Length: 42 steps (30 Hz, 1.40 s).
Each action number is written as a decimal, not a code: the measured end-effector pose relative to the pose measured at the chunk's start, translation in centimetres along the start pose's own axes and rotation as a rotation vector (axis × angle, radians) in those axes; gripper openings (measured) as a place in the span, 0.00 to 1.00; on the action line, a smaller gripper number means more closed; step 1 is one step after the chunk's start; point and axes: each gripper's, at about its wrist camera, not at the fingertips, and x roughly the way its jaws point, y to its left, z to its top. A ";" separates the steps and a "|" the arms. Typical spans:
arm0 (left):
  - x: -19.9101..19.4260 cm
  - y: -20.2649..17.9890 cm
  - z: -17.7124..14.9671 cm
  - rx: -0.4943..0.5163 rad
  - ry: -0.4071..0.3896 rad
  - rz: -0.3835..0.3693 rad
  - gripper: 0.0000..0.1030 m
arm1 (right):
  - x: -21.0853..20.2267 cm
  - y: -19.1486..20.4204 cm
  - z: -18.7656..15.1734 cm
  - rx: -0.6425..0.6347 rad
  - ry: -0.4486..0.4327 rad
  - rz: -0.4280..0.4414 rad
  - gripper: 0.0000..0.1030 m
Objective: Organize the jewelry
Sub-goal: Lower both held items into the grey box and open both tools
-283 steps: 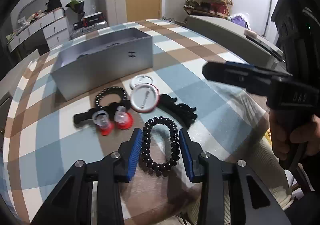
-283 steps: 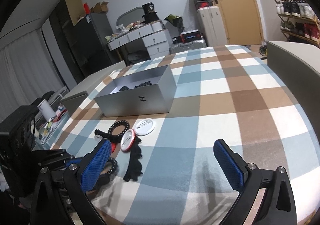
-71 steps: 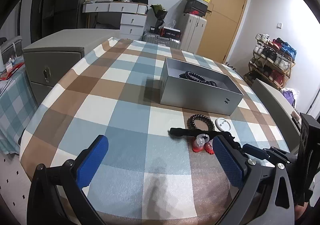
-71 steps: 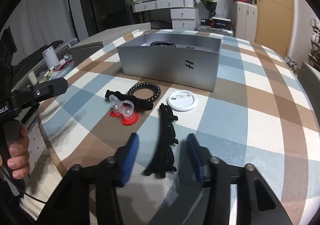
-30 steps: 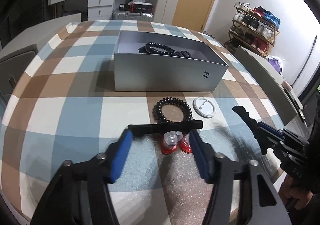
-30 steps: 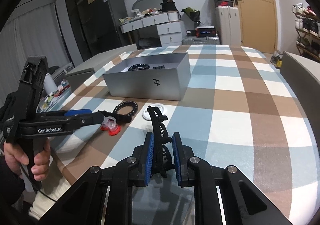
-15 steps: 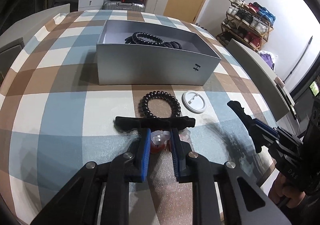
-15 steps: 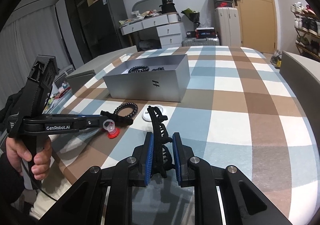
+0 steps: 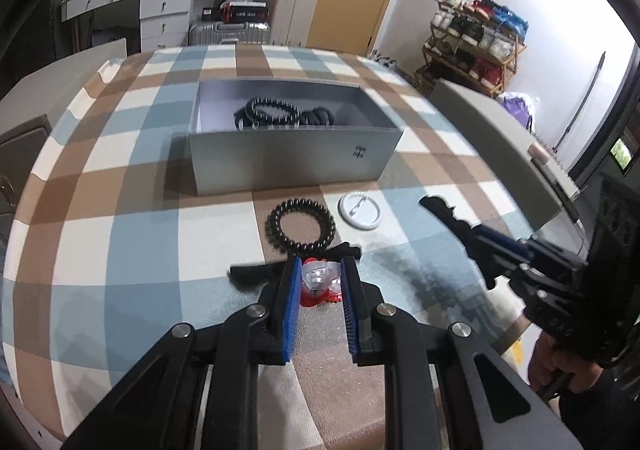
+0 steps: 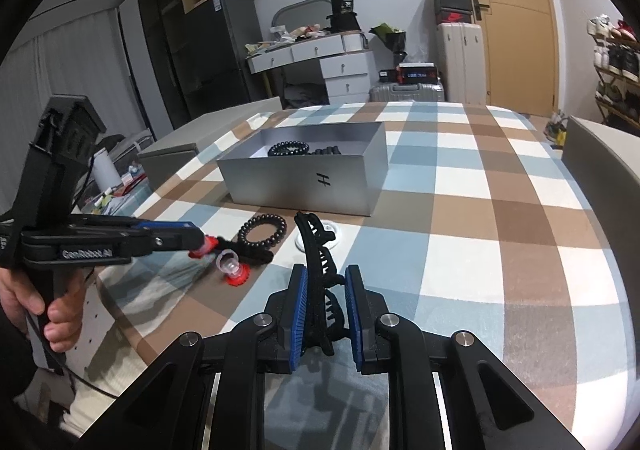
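Hair claw (image 10: pixel 320 270) clamped in my right gripper (image 10: pixel 326 310); left gripper (image 9: pixel 319 290) pinches red-clear clip (image 9: pixel 318 282). Carry both level, release over grey box (image 9: pixel 288 154).

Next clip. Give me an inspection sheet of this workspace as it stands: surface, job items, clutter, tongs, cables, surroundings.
Surface: checked tablecloth.
Job's things: silver box holds black bracelets; spiral hair tie and white badge lie in front.
Clutter: nothing seen.
Tongs: left tongs shut on red ornament; right tongs shut on black hair claw.
Cables: black cable below left handle.
Surroundings: drawer desk, suitcase, shoe rack.
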 end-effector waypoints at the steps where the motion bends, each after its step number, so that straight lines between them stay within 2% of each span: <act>1: -0.4 0.1 0.2 0.001 -0.014 -0.003 0.14 | 0.0 0.0 0.1 0.001 0.000 0.003 0.17; 11: -2.1 -0.1 2.5 0.023 -0.103 0.004 0.14 | 0.2 0.3 2.2 0.004 -0.027 0.045 0.17; 16: -2.3 0.3 4.0 0.035 -0.143 0.013 0.14 | 0.1 0.6 4.5 -0.022 -0.092 0.047 0.17; 23: -1.6 1.9 6.4 0.001 -0.178 0.010 0.14 | 1.5 1.1 8.2 -0.065 -0.126 0.082 0.17; 34: 0.5 2.9 9.1 -0.014 -0.179 -0.011 0.14 | 4.7 0.4 12.5 -0.061 -0.149 0.126 0.17; 42: 2.4 3.1 10.1 -0.024 -0.146 -0.039 0.14 | 7.4 -0.7 13.1 -0.057 -0.104 0.138 0.17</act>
